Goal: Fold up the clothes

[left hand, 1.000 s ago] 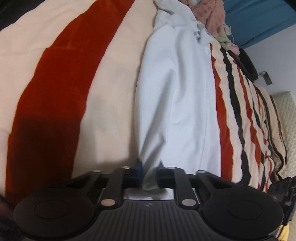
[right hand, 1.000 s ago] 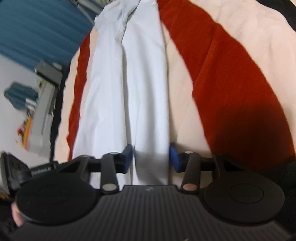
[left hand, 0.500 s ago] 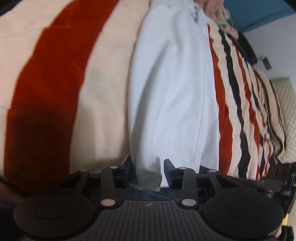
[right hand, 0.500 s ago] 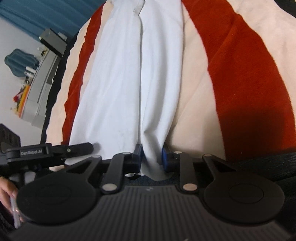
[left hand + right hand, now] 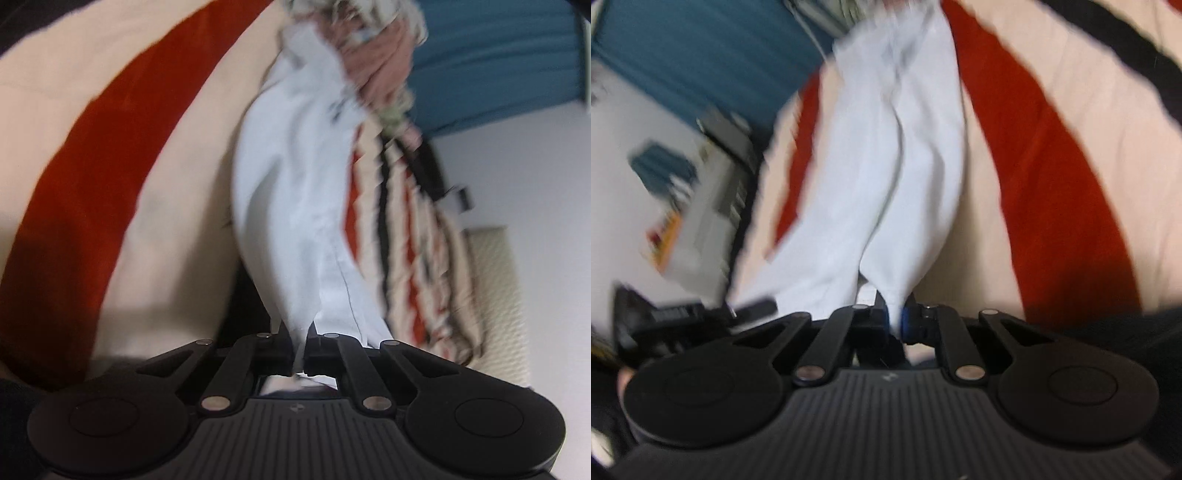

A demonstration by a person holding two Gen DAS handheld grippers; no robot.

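1. A white garment (image 5: 295, 206) is stretched lengthwise over a striped blanket (image 5: 110, 177) on a bed; its long axis runs away from both cameras, from the grippers toward a heap of other clothes (image 5: 373, 51) at the far end.
2. The near end of the garment is pinched in the left gripper (image 5: 300, 360), whose jaws are closed tight on the cloth, with only a thin fold between the pads.
3. The other near corner is clamped in the right gripper (image 5: 894, 321); the jaws are closed on a gathered fold, and blue pads (image 5: 905, 320) are seen against the cloth.
4. The near end is raised off the blanket, so the cloth slopes down and away toward the far end.
5. Both views are blurred; finer detail of the far end cannot be told.
6. A blue wall (image 5: 701, 55) is seen beyond the bed.
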